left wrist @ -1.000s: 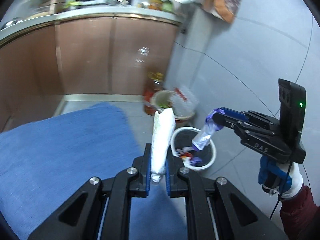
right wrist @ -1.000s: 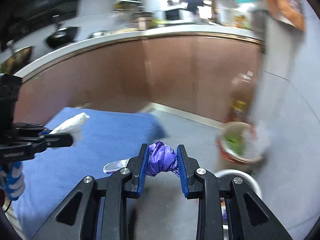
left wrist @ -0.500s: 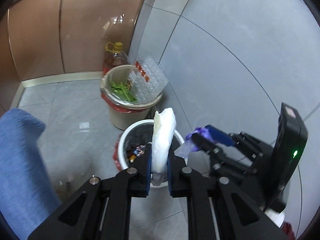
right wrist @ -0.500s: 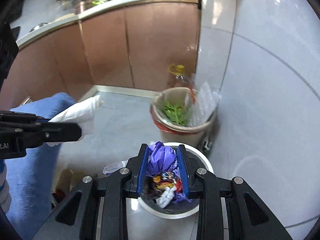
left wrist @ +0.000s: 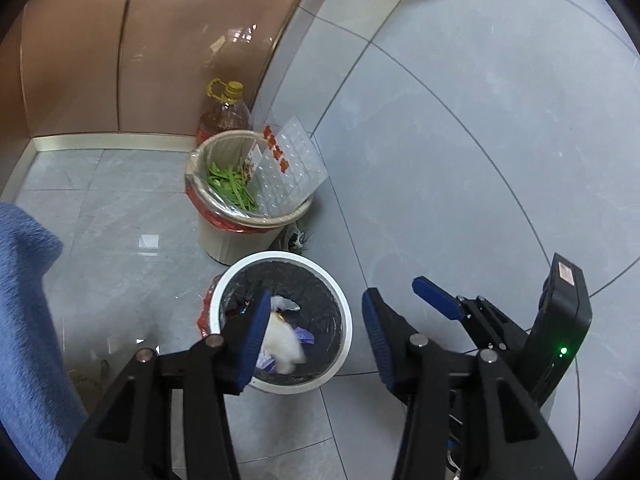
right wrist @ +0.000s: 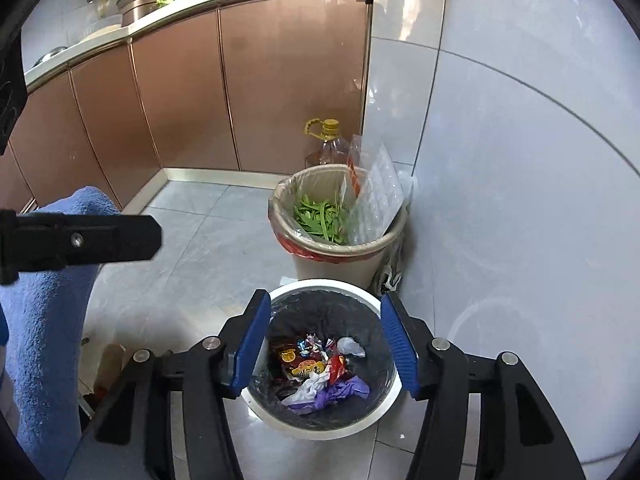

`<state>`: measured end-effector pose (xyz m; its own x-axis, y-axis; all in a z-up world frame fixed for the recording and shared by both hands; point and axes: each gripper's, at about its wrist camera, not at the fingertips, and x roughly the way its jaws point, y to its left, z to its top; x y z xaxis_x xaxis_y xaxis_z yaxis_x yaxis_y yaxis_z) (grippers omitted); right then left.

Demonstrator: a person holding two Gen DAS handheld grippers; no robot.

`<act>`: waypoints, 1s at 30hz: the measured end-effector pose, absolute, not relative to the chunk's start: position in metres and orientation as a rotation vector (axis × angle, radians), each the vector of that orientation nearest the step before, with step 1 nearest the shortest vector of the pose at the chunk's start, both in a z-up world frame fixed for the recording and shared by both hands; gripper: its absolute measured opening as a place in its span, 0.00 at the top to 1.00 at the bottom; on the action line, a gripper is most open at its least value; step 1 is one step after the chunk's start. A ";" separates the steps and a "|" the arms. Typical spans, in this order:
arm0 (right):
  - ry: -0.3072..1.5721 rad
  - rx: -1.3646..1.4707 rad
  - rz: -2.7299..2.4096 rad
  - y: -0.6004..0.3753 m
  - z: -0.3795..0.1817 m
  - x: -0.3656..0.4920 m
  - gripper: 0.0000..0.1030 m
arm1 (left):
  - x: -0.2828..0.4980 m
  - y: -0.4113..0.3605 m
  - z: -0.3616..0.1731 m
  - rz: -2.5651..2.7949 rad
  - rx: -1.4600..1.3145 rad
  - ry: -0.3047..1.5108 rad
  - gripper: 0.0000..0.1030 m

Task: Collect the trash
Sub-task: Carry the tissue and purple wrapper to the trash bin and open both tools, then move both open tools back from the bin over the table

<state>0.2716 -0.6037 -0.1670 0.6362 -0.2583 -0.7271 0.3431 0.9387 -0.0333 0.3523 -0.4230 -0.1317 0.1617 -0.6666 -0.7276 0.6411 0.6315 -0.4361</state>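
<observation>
A small white trash bin (left wrist: 342, 312) with a dark liner stands on the floor by the wall; it also shows in the right wrist view (right wrist: 384, 412). My left gripper (left wrist: 312, 328) is open and empty above it. A white tissue wad (left wrist: 282, 346) is blurred inside the bin, beside a purple wrapper (left wrist: 304, 335). My right gripper (right wrist: 326, 344) is open and empty over the bin; in the left wrist view it is at the right (left wrist: 430, 298). The purple wrapper (right wrist: 340, 394) lies in the bin among snack packets (right wrist: 304, 360).
A taller beige bin (left wrist: 224, 236) with green vegetable scraps and a clear plastic tray stands behind the white one. An oil bottle (left wrist: 226, 114) stands by the copper cabinets (right wrist: 180, 92). A blue cloth-covered surface (left wrist: 28, 320) is at the left. Tiled wall at the right.
Both grippers have opened over the white bin. The white tissue wad has left the left gripper and the purple wrapper has left the right one; both are down in the bin.
</observation>
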 end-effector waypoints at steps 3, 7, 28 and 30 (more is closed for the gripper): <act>0.800 0.111 -0.352 -0.595 -0.161 0.266 0.37 | 0.347 -0.409 -0.123 -0.914 -0.022 1.035 0.55; 0.779 0.108 -0.353 -0.577 -0.149 0.254 0.35 | 0.329 -0.376 -0.101 -0.876 -0.013 0.972 0.55; 0.557 -0.073 0.003 -0.325 -0.084 0.153 0.00 | 0.189 -0.092 -0.061 -0.296 0.073 0.642 0.43; 0.550 -0.088 0.030 -0.309 -0.082 0.148 0.00 | 0.179 -0.068 -0.063 -0.242 0.055 0.638 0.43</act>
